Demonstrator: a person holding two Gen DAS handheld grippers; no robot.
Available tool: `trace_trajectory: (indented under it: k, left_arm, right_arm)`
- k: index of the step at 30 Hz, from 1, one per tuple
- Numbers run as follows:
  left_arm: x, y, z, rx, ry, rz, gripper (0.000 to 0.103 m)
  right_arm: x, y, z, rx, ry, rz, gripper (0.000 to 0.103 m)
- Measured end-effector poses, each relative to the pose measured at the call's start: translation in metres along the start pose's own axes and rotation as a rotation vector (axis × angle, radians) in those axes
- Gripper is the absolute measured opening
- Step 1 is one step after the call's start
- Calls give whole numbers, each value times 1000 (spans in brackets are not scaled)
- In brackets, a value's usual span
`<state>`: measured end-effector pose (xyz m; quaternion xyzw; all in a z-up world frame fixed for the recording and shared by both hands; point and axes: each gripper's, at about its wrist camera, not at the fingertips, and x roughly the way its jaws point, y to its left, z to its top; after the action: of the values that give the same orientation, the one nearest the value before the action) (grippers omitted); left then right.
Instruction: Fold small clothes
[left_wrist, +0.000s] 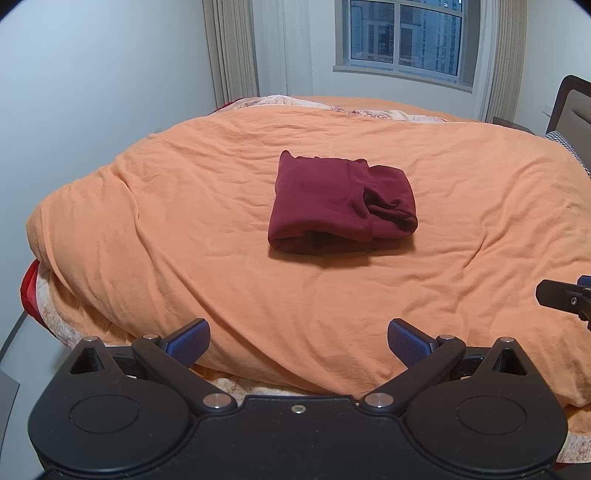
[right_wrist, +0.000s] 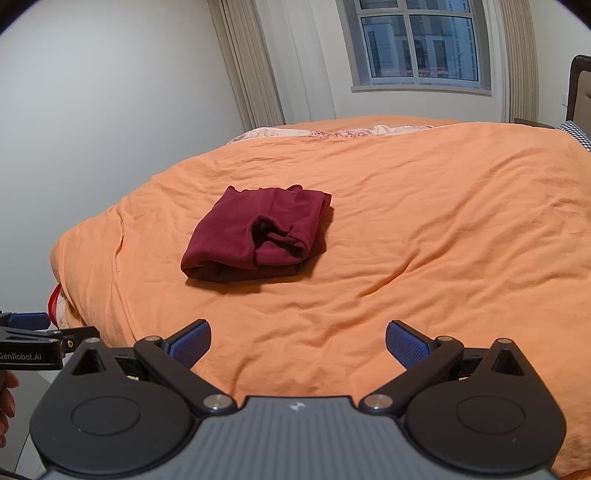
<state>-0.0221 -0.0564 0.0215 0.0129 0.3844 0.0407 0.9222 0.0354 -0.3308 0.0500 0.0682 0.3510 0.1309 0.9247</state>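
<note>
Spread fingers (left_wrist: 406, 341), folded garment (left_wrist: 341, 206) well ahead

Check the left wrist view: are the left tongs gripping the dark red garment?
No: the left tongs are open and empty, while the dark red garment lies folded on the orange duvet well ahead of them.

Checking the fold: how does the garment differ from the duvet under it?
The garment is dark red, the duvet orange. The garment is a compact folded bundle; the duvet lies spread across the bed. The garment's surface is fairly smooth, the duvet's wrinkled. Both are soft cloth, untouched.
</note>
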Motion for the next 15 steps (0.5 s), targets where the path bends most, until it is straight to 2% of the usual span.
trace_trajectory:
  k: [15]
  left_arm:
    - [0, -1, 1, -3, 1, 1, 102]
  right_arm:
    - [1, -3, 1, 3, 2, 11, 103]
